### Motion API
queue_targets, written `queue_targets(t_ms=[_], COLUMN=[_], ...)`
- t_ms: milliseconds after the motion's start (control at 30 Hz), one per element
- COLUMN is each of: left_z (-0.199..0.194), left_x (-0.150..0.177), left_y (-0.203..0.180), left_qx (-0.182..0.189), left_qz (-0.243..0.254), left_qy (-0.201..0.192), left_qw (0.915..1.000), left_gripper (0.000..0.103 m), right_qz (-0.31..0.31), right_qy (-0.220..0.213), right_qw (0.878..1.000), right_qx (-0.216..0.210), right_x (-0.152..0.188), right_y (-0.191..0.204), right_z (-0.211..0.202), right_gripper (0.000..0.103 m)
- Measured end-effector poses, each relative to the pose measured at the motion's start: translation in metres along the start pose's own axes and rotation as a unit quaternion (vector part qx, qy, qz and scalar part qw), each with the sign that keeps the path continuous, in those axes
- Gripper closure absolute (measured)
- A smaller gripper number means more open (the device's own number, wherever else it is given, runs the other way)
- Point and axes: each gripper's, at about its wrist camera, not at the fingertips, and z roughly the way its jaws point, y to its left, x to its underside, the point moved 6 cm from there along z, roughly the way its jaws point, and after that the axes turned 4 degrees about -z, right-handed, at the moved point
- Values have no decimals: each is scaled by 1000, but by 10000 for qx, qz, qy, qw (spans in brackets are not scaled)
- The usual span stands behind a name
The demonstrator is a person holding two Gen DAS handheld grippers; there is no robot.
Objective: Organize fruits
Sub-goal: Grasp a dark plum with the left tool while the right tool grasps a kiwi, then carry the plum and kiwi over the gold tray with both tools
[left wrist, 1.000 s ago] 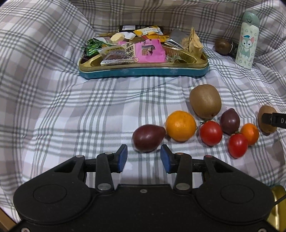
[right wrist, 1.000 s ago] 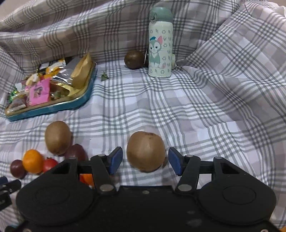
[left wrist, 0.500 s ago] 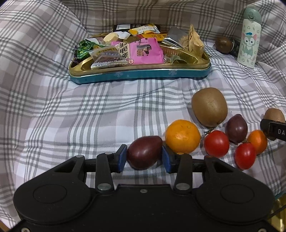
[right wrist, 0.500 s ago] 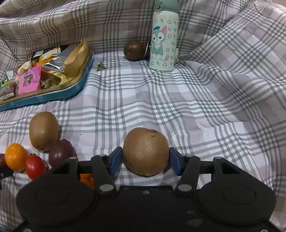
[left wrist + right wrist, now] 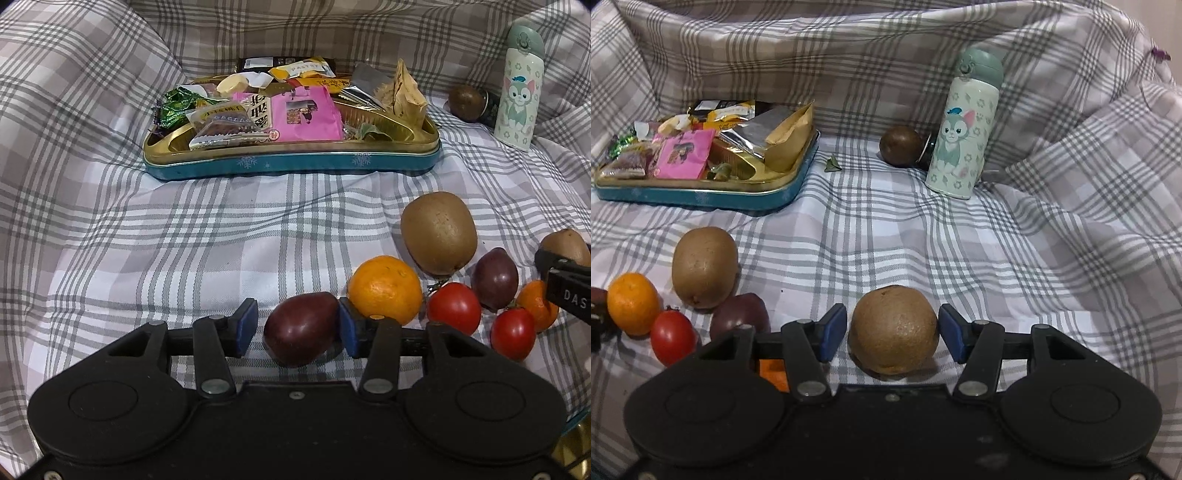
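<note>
- While the left gripper stands open around a purple fruit on the plaid cloth, only its right pad touches
- right gripper open, straddling a kiwi, small gaps either side

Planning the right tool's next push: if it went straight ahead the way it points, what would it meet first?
The brown fuzzy kiwi, already between the open fingers of the right tool. Beyond it lies bare grey-and-white checked cloth; the cat-print bottle looks slightly right of that line, though depth is unclear.
</note>
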Motion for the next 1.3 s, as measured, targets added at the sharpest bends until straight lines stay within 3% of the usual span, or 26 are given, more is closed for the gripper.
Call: queue_targets(t_ms=[133, 533, 767, 1100, 1300], left_z=[0, -7, -14, -54, -83], left_x=[0, 4, 5, 6, 18], left_y=[0, 1, 4, 5, 7], left_qx=[-3, 148, 295, 262, 334], left_qz=[19, -68, -230, -168, -187], left_qy=[-33, 131, 229, 27, 115], left_qw=[10000, 9998, 9990, 9995, 9992], left_gripper=[49, 56, 57, 57, 57], right_qz=[274, 593, 994, 1031, 1080], right_qy=[389, 476, 710, 402, 245], right_qw=[9987, 9964, 9898, 9911, 9896], right_qx=[-187, -373, -731, -733, -915], right_x=[4, 7, 8, 2, 5], right_y=[-8, -14, -22, -27, -29], right_z=[14, 20, 15, -26, -70], right_gripper=[45, 47, 48, 48, 48])
